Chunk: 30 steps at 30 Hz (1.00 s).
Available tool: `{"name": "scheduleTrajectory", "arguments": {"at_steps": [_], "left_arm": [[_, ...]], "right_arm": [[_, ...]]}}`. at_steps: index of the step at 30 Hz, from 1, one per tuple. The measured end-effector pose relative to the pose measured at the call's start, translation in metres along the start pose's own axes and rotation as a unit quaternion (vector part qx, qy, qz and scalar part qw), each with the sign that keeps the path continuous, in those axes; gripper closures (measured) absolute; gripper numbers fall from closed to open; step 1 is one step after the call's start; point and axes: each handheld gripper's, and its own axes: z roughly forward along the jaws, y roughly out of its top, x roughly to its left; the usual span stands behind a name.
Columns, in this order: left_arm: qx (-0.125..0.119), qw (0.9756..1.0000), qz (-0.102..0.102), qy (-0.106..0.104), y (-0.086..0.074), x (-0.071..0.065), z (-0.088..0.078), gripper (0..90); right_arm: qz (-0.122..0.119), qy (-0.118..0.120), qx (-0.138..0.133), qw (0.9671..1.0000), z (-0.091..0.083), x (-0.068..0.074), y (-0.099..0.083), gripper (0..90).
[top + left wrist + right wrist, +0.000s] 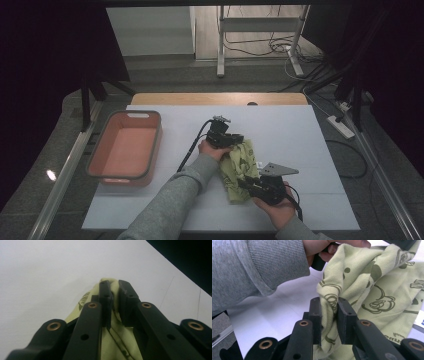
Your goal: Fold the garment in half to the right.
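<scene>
A pale green cloth [239, 167] printed with dark olive figures lies bunched just right of centre in the high view, on a white table [300, 135], pinched at both ends. At its upper end the left gripper [238, 140] is clamped on a fold, its black jaws drawn in with fabric pressed between them in the left gripper view [113, 293]. At the cloth's lower end the right gripper [243, 183] bites another bunched fold, seen squeezed between its jaws in the right gripper view [329, 312]. A grey sleeve [172, 200] runs in from the bottom edge. A salmon-coloured tub [95, 155] stands apart at centre left.
</scene>
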Motion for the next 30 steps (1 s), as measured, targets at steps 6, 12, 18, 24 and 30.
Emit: {"name": "scheduleTrajectory", "arguments": {"at_steps": [6, 12, 18, 24, 30], "left_arm": [[0.006, 1.0000, 0.002, 0.001, 0.000, 0.000, 0.005, 80.8], [0.011, 0.9999, 0.002, 0.001, 0.001, -0.001, 0.009, 80.7], [0.018, 0.9998, 0.004, 0.005, 0.001, -0.002, 0.014, 80.7], [0.022, 0.9997, 0.004, 0.007, 0.002, -0.002, 0.018, 80.6], [0.025, 0.9997, 0.003, 0.008, 0.001, -0.002, 0.021, 80.2]], "right_arm": [[0.005, -0.002, 0.002, 1.0000, -0.001, -0.002, -0.001, 76.5], [0.007, -0.003, 0.005, 1.0000, -0.001, -0.004, -0.003, 76.5], [0.010, -0.006, 0.011, 0.9999, -0.002, -0.007, -0.004, 76.5], [0.017, -0.010, 0.015, 0.9997, -0.003, -0.010, -0.005, 76.5], [0.024, -0.012, 0.018, 0.9995, -0.004, -0.013, -0.007, 76.5]]}}
